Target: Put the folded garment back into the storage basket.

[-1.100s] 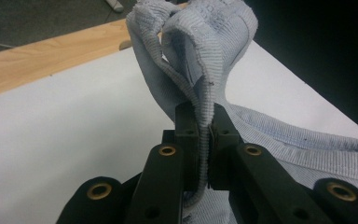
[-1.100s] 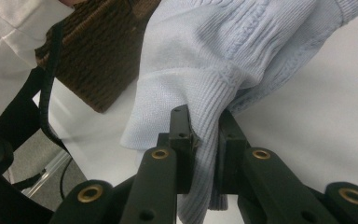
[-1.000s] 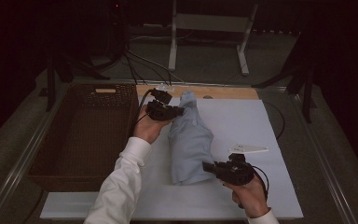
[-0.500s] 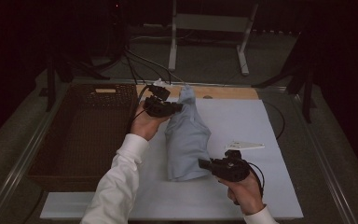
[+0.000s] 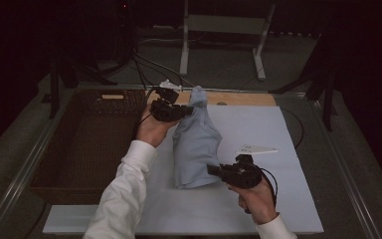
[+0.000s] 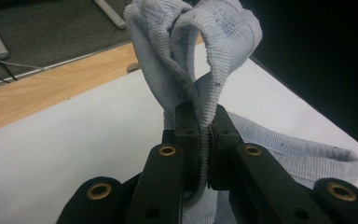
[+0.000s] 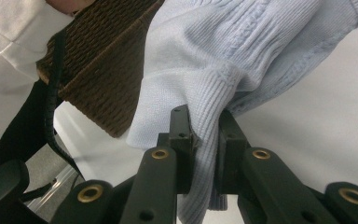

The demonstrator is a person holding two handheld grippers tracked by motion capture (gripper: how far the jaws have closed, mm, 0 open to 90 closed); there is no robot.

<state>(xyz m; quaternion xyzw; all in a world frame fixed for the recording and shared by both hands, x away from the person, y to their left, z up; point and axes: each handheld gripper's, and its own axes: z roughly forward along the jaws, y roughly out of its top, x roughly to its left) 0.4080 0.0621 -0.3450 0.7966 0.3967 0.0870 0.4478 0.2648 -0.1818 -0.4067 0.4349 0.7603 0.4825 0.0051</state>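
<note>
Both hand-held grippers grasp the pale blue knit garment (image 5: 195,142): the left hand-held gripper (image 5: 175,111) pinches its far ribbed edge, the right hand-held gripper (image 5: 218,170) its near hem. It hangs stretched between them, just above the bench (image 5: 258,134). To do this step well, I would keep both pinches firm and move the two ends together, so neither hem slips.

No writing, label or number can be read anywhere, though the dim far background may hide some.
</note>
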